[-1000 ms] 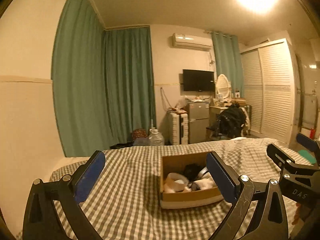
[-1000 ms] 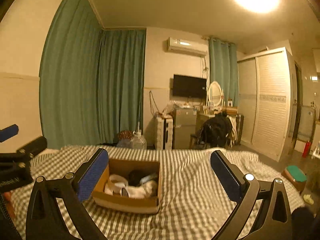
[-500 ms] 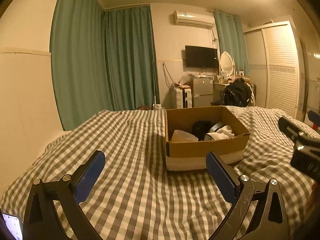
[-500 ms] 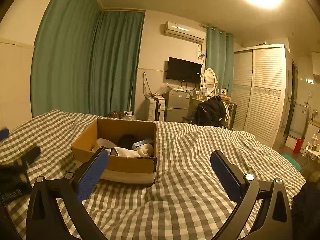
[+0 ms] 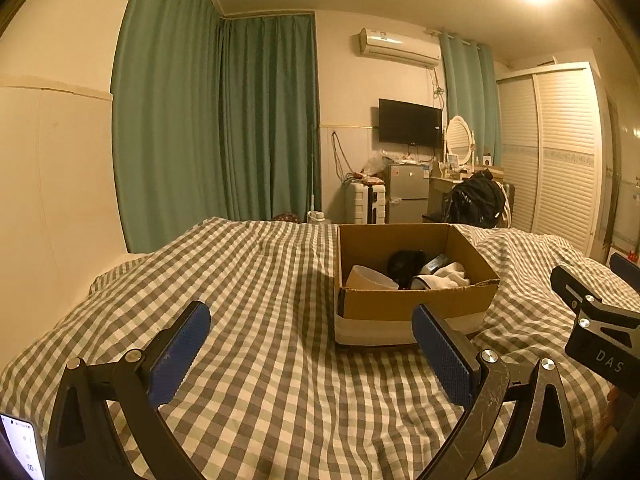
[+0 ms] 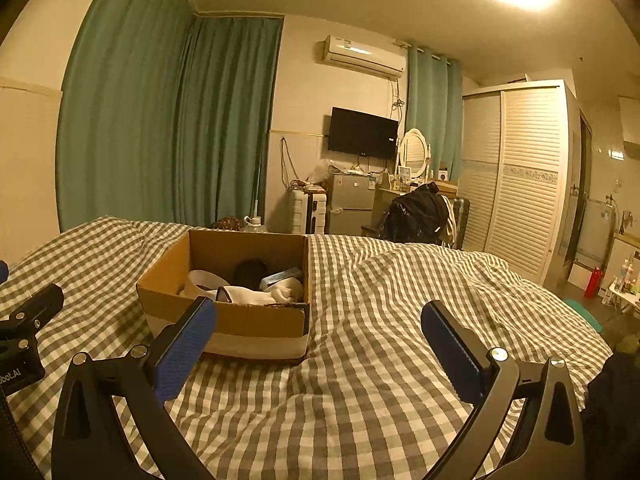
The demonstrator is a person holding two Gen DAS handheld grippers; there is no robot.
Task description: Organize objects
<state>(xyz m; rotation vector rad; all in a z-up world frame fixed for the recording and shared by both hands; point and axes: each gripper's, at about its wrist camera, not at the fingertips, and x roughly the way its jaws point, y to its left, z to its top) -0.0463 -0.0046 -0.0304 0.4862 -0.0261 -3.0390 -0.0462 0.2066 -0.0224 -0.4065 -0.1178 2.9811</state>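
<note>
Left wrist view, cardboard box (image 5: 416, 308) beyond right fingers (image 5: 442, 348)

A lived-in bedroom in a home. Checked bedspread (image 5: 260, 320) across the lower frame, green curtains (image 5: 216, 120) at upper left, air conditioner (image 5: 398, 46) and television (image 5: 410, 122) on the far wall, small fridge (image 5: 406, 194) and vanity mirror (image 5: 459, 140) at centre right, louvred wardrobe (image 5: 560, 152) on the right.

Both wrist cameras look low across the bed (image 5: 260, 360), sharing the box (image 6: 240, 320).
</note>
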